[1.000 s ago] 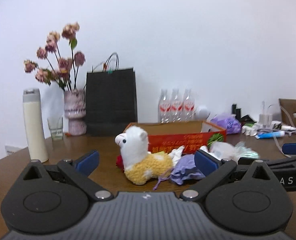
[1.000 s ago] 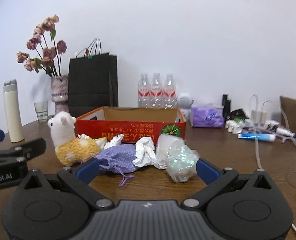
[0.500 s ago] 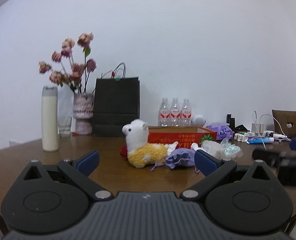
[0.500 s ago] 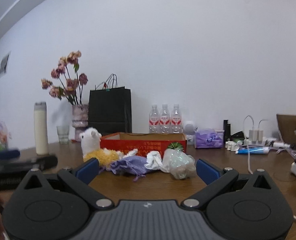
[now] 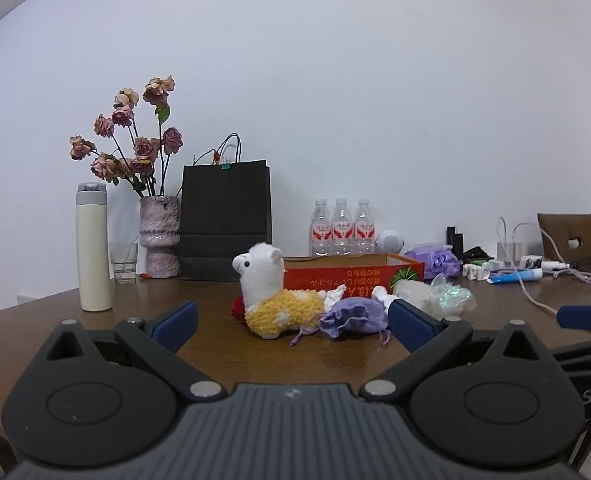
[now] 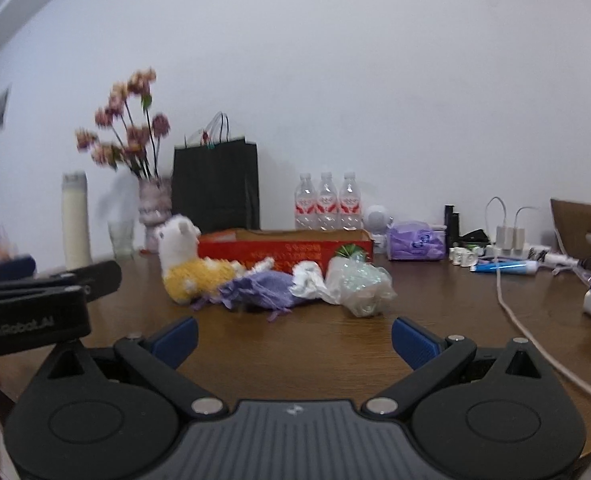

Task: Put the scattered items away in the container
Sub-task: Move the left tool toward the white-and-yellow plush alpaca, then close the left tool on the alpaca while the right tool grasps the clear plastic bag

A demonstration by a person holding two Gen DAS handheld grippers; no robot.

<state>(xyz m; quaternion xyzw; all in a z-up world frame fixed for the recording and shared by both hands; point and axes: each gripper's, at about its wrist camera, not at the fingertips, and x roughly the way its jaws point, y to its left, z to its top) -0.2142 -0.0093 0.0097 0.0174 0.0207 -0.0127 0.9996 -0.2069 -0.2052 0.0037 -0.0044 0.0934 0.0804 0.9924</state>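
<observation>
A white and yellow plush alpaca (image 5: 273,294) (image 6: 193,264) lies on the brown table in front of a shallow red cardboard box (image 5: 355,276) (image 6: 283,246). Beside it are a purple drawstring pouch (image 5: 353,318) (image 6: 261,290), crumpled white tissue (image 6: 307,280) and a clear crinkled plastic bag (image 5: 449,298) (image 6: 359,284). A small red item (image 5: 237,308) peeks from behind the alpaca. My left gripper (image 5: 293,322) is open, short of the alpaca, nothing between its fingers. My right gripper (image 6: 293,340) is open, short of the pouch and bag.
At the back stand a white flask (image 5: 92,248), a glass (image 5: 124,264), a vase of dried roses (image 5: 160,236), a black paper bag (image 5: 225,220) and three water bottles (image 5: 343,226). To the right lie a purple tissue pack (image 6: 415,242), chargers with cables (image 6: 507,236) and a blue tube (image 6: 503,267).
Both grippers pulled back from the pile and rose, then came a little closer again. The items on the table have not moved. Both grippers stay open.
</observation>
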